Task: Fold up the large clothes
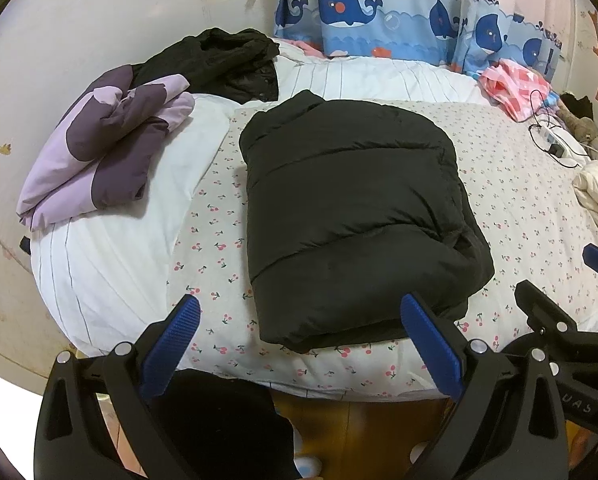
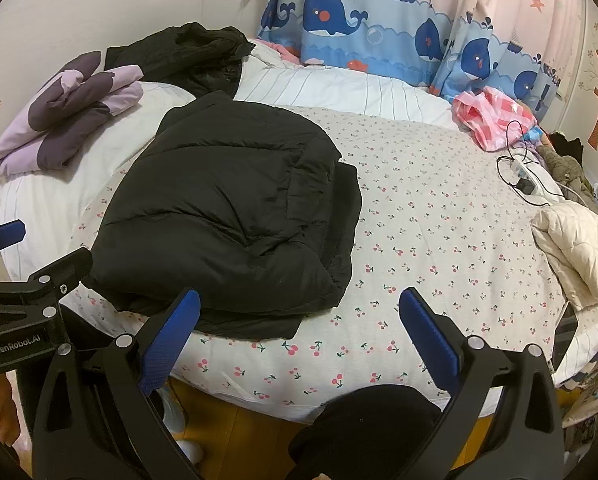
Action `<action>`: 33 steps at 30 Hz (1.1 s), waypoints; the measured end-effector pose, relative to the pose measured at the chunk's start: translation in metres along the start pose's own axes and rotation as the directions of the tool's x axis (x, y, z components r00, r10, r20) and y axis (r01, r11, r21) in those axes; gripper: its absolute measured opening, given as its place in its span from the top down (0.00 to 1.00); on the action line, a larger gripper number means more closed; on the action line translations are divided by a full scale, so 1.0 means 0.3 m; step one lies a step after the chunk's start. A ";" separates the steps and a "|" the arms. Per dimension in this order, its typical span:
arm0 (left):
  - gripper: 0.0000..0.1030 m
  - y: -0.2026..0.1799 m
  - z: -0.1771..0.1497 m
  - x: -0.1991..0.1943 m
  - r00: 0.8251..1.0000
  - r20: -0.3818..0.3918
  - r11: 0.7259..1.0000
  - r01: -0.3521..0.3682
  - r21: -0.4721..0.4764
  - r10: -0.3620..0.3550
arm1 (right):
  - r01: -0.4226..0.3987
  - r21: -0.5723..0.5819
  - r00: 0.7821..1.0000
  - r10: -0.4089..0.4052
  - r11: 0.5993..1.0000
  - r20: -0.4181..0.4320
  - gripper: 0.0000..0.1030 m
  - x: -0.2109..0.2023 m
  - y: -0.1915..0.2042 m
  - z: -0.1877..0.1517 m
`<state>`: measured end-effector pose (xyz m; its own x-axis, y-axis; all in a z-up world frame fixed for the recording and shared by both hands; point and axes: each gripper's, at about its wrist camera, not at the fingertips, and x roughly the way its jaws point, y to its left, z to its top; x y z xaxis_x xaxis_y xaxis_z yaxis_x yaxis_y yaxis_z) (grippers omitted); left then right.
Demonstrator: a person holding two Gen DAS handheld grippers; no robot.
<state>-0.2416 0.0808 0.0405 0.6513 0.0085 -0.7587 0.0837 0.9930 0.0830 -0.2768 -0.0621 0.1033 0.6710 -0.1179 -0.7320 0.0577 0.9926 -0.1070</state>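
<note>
A black puffer jacket [image 1: 351, 216] lies folded into a thick rectangle on the cherry-print sheet [image 1: 519, 208]; the right wrist view shows the jacket [image 2: 235, 216] left of centre. My left gripper [image 1: 299, 324] hangs open over the bed's near edge, just short of the jacket's hem, nothing between its blue pads [image 1: 431, 344]. My right gripper [image 2: 299, 320] is open too, at the jacket's near right corner, holding nothing. Each gripper shows at the edge of the other's view.
A folded purple jacket [image 1: 103, 152] and a crumpled black garment [image 1: 227, 60] lie at the far left on white bedding. A cream puffer jacket [image 2: 575, 248], a pink checked cloth [image 2: 495, 116] and a power strip with cables [image 2: 527, 176] sit at the right. Whale curtains [image 1: 379, 8] hang behind.
</note>
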 end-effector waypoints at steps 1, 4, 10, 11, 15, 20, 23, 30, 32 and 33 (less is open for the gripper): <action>0.07 -0.003 0.000 0.001 1.000 0.000 1.000 -0.001 0.002 0.001 | 0.000 0.001 1.000 0.000 1.000 -0.001 0.07 0.000 -0.002 0.000; 0.07 -0.007 0.001 0.004 1.000 -0.001 1.000 -0.001 0.006 0.001 | -0.004 0.006 1.000 0.004 1.000 -0.005 0.07 0.002 -0.007 0.001; 0.07 -0.011 0.000 0.010 1.000 -0.006 1.000 0.001 0.007 0.000 | -0.010 0.006 1.000 0.010 1.000 -0.014 0.07 0.015 -0.012 0.005; 0.07 -0.011 0.000 0.010 1.000 -0.006 1.000 0.001 0.006 -0.001 | -0.010 0.006 1.000 0.010 1.000 -0.016 0.07 0.017 -0.010 0.004; 0.07 -0.013 0.000 0.014 1.000 -0.006 1.000 -0.002 0.009 0.002 | -0.012 0.006 1.000 0.012 1.000 -0.022 0.07 0.028 -0.010 0.005; 0.07 -0.028 -0.001 0.012 1.000 0.005 1.000 -0.016 0.020 0.015 | -0.017 0.016 1.000 0.018 1.000 -0.026 0.07 0.037 -0.013 0.004; 0.07 -0.034 -0.001 0.011 1.000 0.013 1.000 -0.019 0.023 0.019 | -0.018 0.015 0.999 0.019 1.000 -0.033 0.07 0.046 -0.006 0.002; 0.07 -0.025 -0.001 0.018 1.000 0.014 0.999 -0.028 0.015 0.028 | -0.022 0.003 0.999 0.022 1.000 -0.041 0.07 0.063 0.009 0.003; 0.07 -0.021 0.000 0.022 0.999 0.014 0.999 -0.029 0.013 0.029 | -0.023 0.001 0.999 0.023 1.000 -0.045 0.07 0.069 0.011 0.003; 0.07 -0.020 0.001 0.025 1.000 0.013 1.000 -0.029 0.012 0.029 | -0.023 -0.001 0.999 0.023 1.000 -0.046 0.07 0.072 0.011 0.003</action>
<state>-0.2370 0.0749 0.0345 0.6631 0.0353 -0.7477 0.0744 0.9908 0.1127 -0.2615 -0.0613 0.0878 0.6377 -0.0961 -0.7643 0.0416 0.9950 -0.0904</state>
